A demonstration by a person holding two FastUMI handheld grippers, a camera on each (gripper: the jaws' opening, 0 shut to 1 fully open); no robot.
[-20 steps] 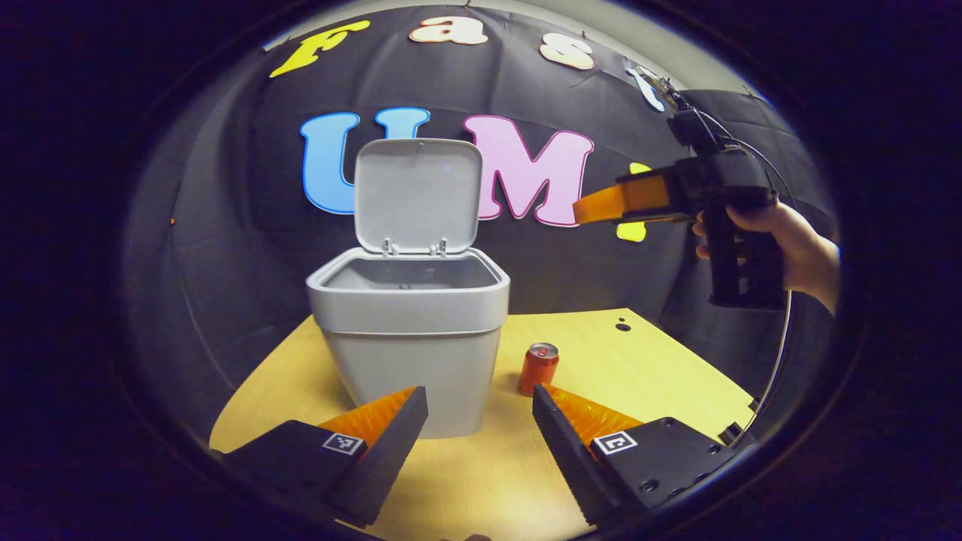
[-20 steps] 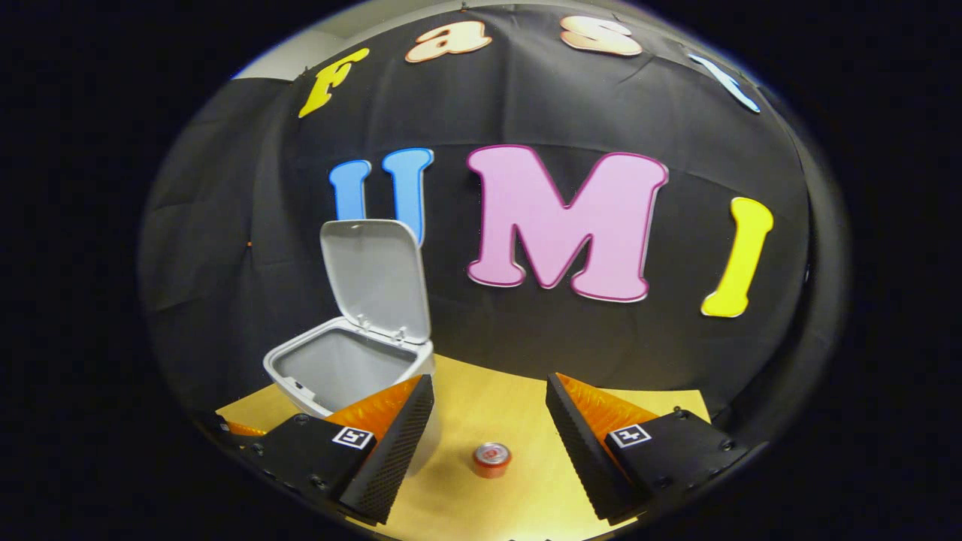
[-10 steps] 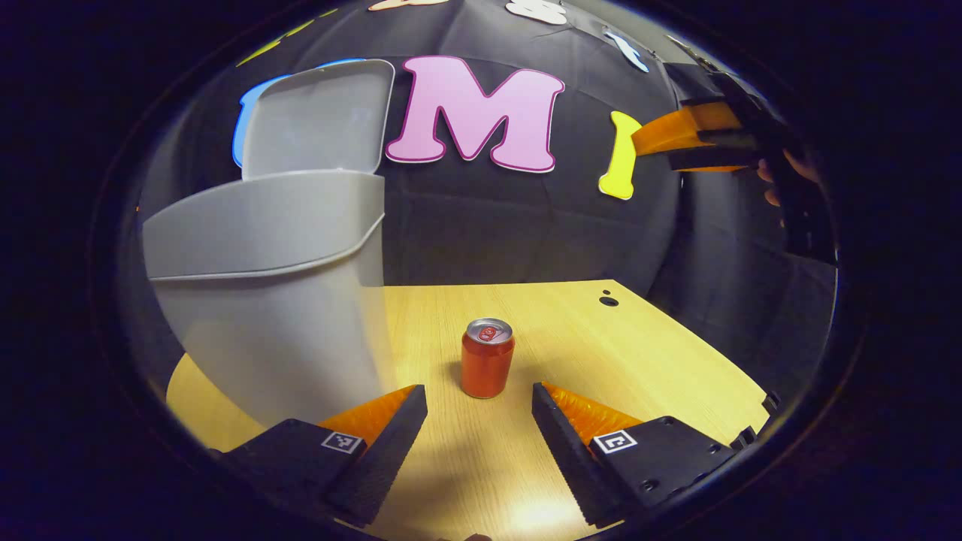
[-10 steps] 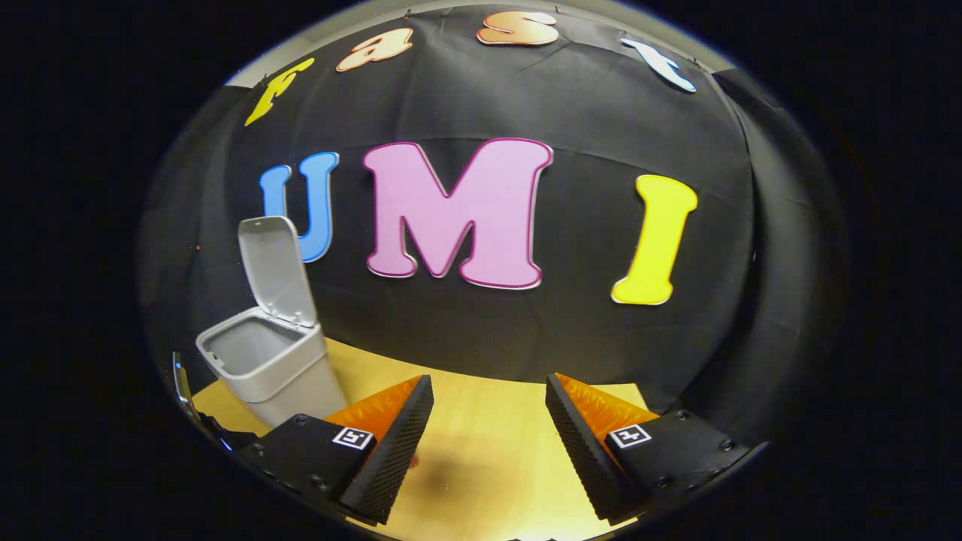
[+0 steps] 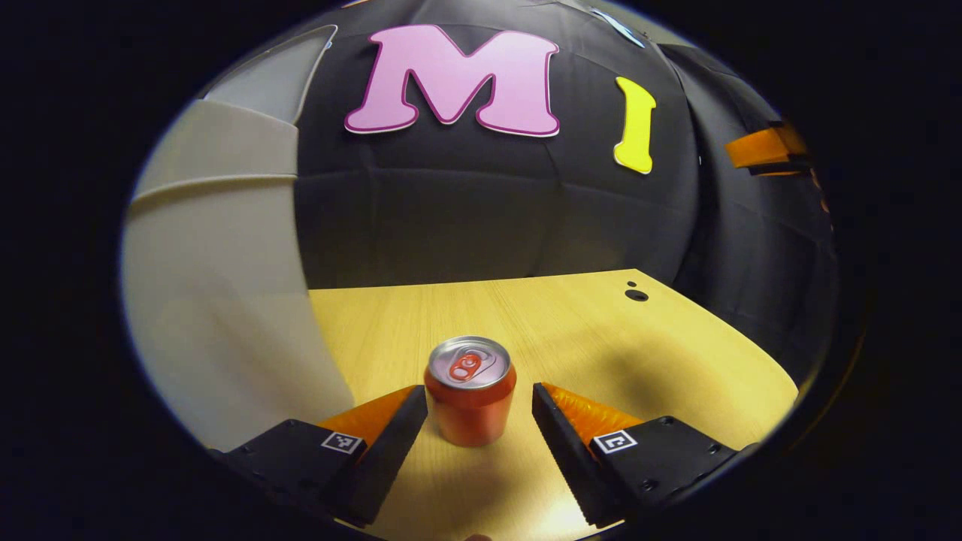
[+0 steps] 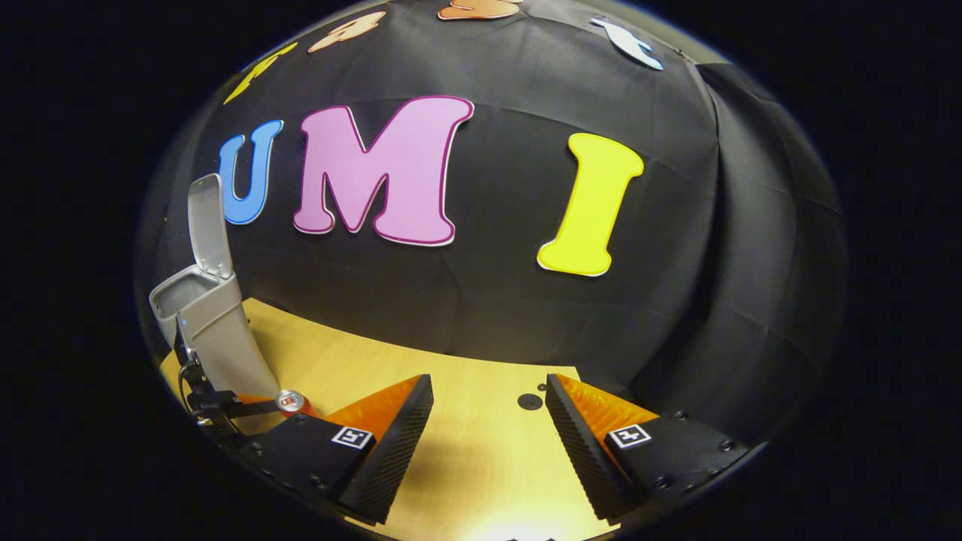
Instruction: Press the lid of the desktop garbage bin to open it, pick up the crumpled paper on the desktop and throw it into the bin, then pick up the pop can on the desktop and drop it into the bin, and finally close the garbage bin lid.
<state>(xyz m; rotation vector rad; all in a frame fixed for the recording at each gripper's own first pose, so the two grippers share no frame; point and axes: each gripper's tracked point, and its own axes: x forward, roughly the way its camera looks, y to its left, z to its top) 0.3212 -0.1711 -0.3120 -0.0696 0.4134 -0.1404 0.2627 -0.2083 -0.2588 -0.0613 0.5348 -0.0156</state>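
A red pop can [image 5: 470, 392] stands upright on the wooden desktop [image 5: 571, 330], right between the fingers of my open left gripper [image 5: 479, 402], which do not touch it. The grey garbage bin [image 5: 218, 300] rises close at the left with its lid [image 5: 270, 75] standing open. In the right gripper view the bin [image 6: 207, 330] sits far left, lid [image 6: 205, 225] up, with the can [image 6: 290, 401] and the left gripper [image 6: 225, 406] beside it. My right gripper [image 6: 488, 421] hangs open above the desktop [image 6: 376, 368] with nothing between its fingers; it also appears at the far right of the left gripper view [image 5: 766, 146].
Small round holes [image 5: 636, 294] mark the desktop near its far right corner; one hole [image 6: 530, 401] lies between the right gripper's fingers. The black cloth wall closes the back of the booth, and the desktop's right edge falls away.
My left gripper has swung right of the bin and closed in on the can, which now sits between its fingers. The right gripper has drawn away to the right, the bin sliding to its view's left edge.
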